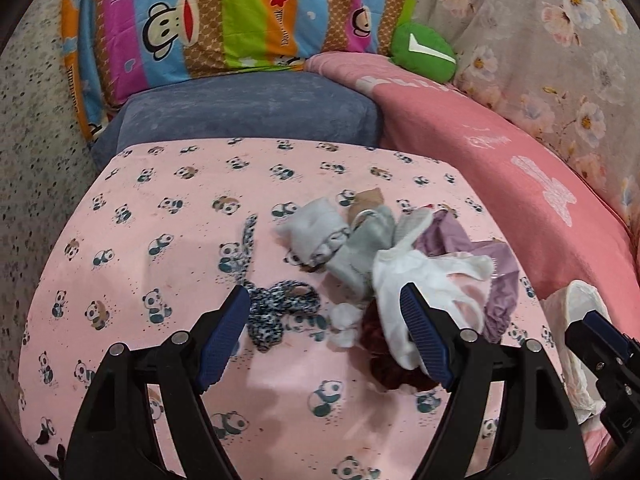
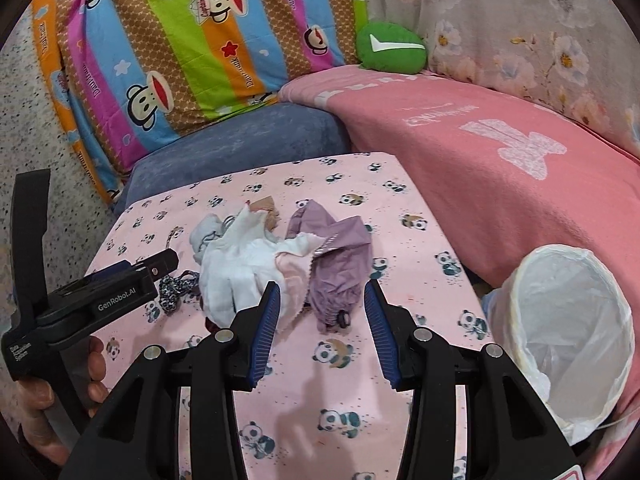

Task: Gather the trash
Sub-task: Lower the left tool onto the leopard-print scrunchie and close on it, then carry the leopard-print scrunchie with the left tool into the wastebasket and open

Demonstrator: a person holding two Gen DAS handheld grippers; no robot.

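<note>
- You work over a pink panda-print cloth point(image 1: 160, 240) spread on a low surface, with bedding behind it
- Your left gripper point(image 1: 324, 300) hangs above the near part of the cloth, jaws apart with nothing clamped; a black-and-white patterned strip point(image 1: 276, 308) lies below the gap
- Your right gripper point(image 2: 320, 292) has its jaws partly apart and empty, just short of the purple fabric scrap point(image 2: 340, 256)
- The scrap pile point(image 1: 380, 248) of white, grey and purple pieces sits mid-cloth
- The white-lined bin point(image 2: 560, 320) stands at the cloth's right edge
- Farther back lie a pink blanket point(image 2: 500, 152), a blue cushion point(image 1: 248, 108) and a striped monkey-print pillow point(image 1: 224, 12)
</note>
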